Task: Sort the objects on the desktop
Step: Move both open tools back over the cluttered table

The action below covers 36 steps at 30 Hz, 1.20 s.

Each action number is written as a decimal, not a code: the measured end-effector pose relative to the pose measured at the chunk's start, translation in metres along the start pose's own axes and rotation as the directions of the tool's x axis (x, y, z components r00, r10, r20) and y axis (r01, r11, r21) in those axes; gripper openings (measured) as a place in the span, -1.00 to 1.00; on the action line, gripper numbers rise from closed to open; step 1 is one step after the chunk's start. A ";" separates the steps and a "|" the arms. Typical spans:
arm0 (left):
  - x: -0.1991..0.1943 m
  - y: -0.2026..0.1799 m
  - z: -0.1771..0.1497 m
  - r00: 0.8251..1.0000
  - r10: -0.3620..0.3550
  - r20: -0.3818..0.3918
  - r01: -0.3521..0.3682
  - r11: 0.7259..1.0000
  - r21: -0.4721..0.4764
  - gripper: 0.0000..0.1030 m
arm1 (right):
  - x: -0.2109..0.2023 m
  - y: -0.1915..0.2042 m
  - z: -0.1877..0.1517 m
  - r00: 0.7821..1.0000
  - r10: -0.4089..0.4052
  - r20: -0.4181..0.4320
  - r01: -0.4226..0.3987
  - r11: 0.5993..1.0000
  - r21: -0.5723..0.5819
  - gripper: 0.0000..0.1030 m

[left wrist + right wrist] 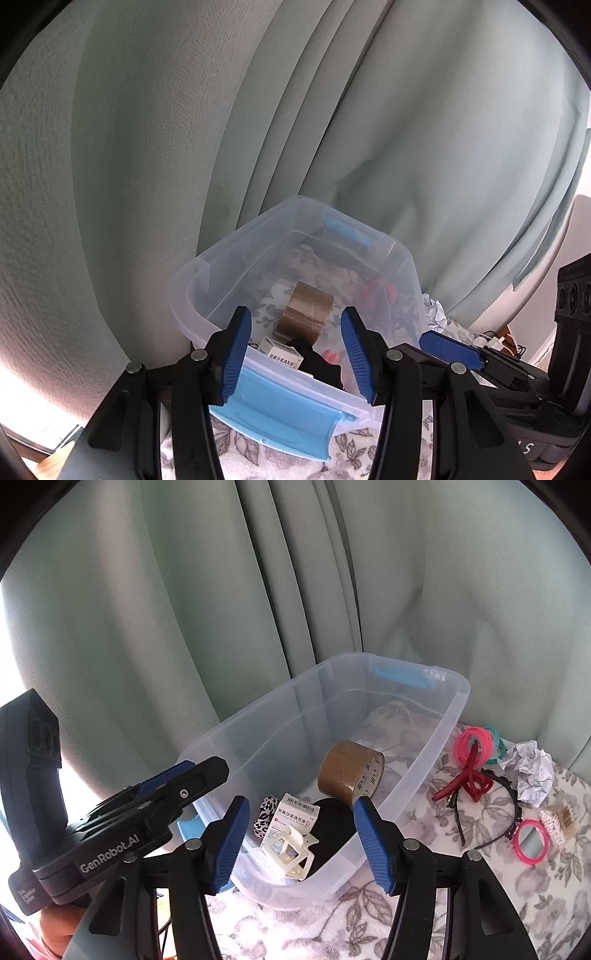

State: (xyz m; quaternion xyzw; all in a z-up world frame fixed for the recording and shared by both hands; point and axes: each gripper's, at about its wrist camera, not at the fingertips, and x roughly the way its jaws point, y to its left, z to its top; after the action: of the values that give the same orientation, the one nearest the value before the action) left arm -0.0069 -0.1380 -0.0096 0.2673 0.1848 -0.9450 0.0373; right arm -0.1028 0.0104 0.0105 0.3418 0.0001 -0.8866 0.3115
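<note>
While poised over clear bin (436, 734) holding tape roll (351, 773): right gripper (301, 843) released, empty; left gripper (295, 354) likewise unclenched.

Clear plastic bin (424, 746) with blue handles, open-topped, straight ahead of right claw (301, 843), near corner between its fingers. Inside: brown tape roll (349, 773) on its side, just beyond right fingertip; white medicine box (291, 814) flat; cream hair clip (290, 851) overlapping box, nearest claw; leopard-print item (265, 814) beside left fingertip; black round item (332, 834) under the box and clip. On bench, right of claw, outside bin: pink and green rings (476, 747), red clip (467, 781), black headband (491, 812), crumpled paper (532, 771), pink mirror (532, 840).
</note>
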 end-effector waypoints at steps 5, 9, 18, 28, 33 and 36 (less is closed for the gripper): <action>-0.010 -0.005 -0.002 1.000 0.003 0.012 -0.003 1.000 0.015 0.00 | -0.013 -0.002 -0.002 1.000 0.001 0.024 -0.001 1.000 0.013 0.23; -0.017 -0.014 -0.005 1.000 -0.002 0.025 0.001 0.999 0.036 0.00 | -0.025 -0.005 -0.004 0.999 0.001 0.050 -0.002 1.000 0.020 0.23; -0.033 -0.051 -0.009 0.998 -0.031 0.057 0.025 0.994 0.110 0.00 | -0.071 -0.025 -0.013 0.990 -0.028 0.138 0.018 0.997 0.073 0.23; -0.038 -0.120 -0.022 0.992 -0.114 0.052 0.099 0.965 0.241 0.01 | -0.139 -0.081 -0.040 0.960 -0.141 0.243 0.090 0.974 0.209 0.23; -0.028 -0.157 -0.036 0.987 -0.160 0.002 0.151 0.938 0.311 0.01 | -0.169 -0.126 -0.063 0.941 -0.233 0.247 0.146 0.935 0.324 0.25; -0.019 -0.177 -0.045 0.983 -0.179 -0.038 0.181 0.920 0.348 0.01 | -0.183 -0.152 -0.076 0.926 -0.291 0.240 0.185 0.905 0.384 0.25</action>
State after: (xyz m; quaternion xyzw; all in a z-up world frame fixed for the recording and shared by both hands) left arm 0.0019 0.0428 0.0229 0.2541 0.0376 -0.9614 -0.0983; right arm -0.0355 0.2504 0.0309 0.2550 -0.1634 -0.9442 0.1298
